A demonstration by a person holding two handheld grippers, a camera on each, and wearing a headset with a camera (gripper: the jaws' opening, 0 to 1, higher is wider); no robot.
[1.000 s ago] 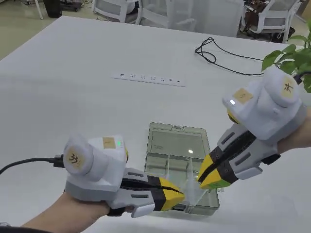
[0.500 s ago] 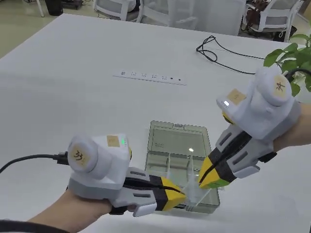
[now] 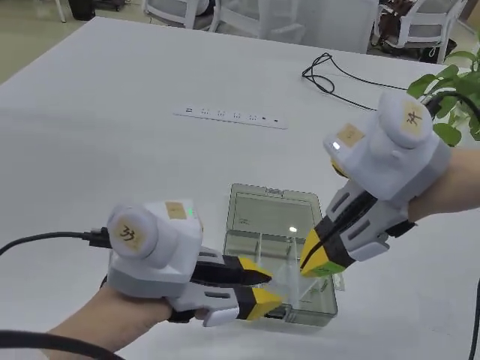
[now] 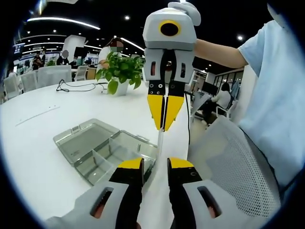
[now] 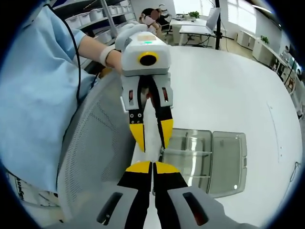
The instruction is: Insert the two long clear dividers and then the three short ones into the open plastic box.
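The clear divider (image 4: 160, 140) is clamped in the right gripper (image 4: 164, 125) just over the open plastic box (image 3: 271, 216). The left gripper (image 4: 156, 166) is spread around it (contact can't be told). It's best steadied upright and lined up with the slots before being lowered.

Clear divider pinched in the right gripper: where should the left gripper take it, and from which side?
Likely its free lower end, below the right gripper, which is shut on the top. The clear divider is a thin strip hanging between the left gripper's open jaws, so approach straight ahead and close on its flat faces.
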